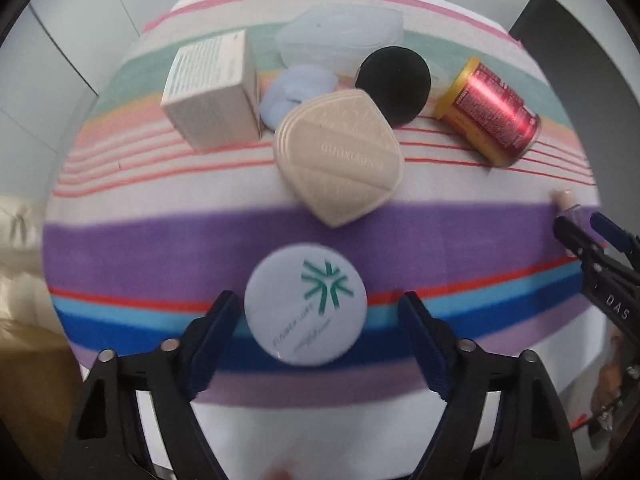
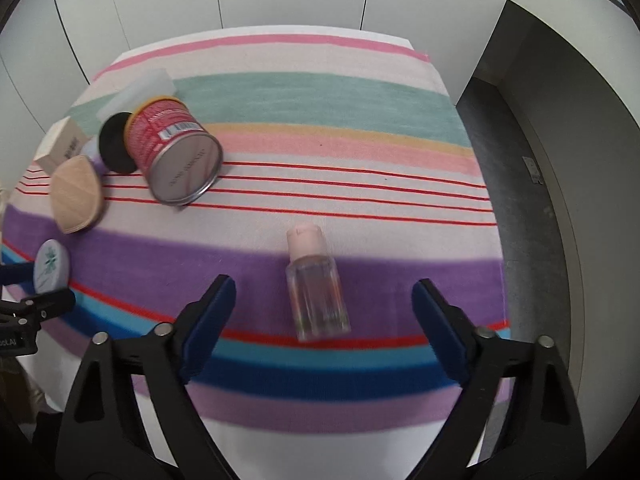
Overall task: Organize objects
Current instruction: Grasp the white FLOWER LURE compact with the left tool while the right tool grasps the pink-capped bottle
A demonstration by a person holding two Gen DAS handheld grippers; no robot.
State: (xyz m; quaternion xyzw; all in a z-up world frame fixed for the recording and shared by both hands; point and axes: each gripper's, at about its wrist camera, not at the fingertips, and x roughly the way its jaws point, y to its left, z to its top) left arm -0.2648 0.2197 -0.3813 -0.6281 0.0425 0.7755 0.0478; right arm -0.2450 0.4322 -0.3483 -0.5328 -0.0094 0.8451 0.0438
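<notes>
Early stage of the organizing task, seen from both wrist cameras. The left tongs (image 1: pixel 320 316) stand over a round white compact (image 1: pixel 305 304) with a green emblem, which lies flat on the striped cloth (image 1: pixel 440 236) of the table; the jaws are apart, the left pad close beside the compact's edge and the right pad clearly off it, so nothing is gripped. The right tongs (image 2: pixel 324 300) straddle a small clear bottle (image 2: pixel 318 296) with a pale pink cap, lying on its side on the purple stripe, with open space between each pad and the bottle; these tongs too hold nothing. Behind them the remaining objects are loosely clustered toward the far left of the table: a cream carton (image 1: pixel 214 96), a beige shell-shaped case (image 1: pixel 340 156), a black round disc (image 1: pixel 394 84), a pale blue item (image 1: pixel 298 88) whose kind cannot be told, a translucent plastic container (image 1: pixel 340 36), and a red can (image 1: pixel 490 110) tipped on its side. The container appears empty, though blur makes this uncertain. Judged from this layout, no object has yet been put away, and where the things are meant to go is not evident; the first two grasps are only being set up, and essentially the whole task remains.
</notes>
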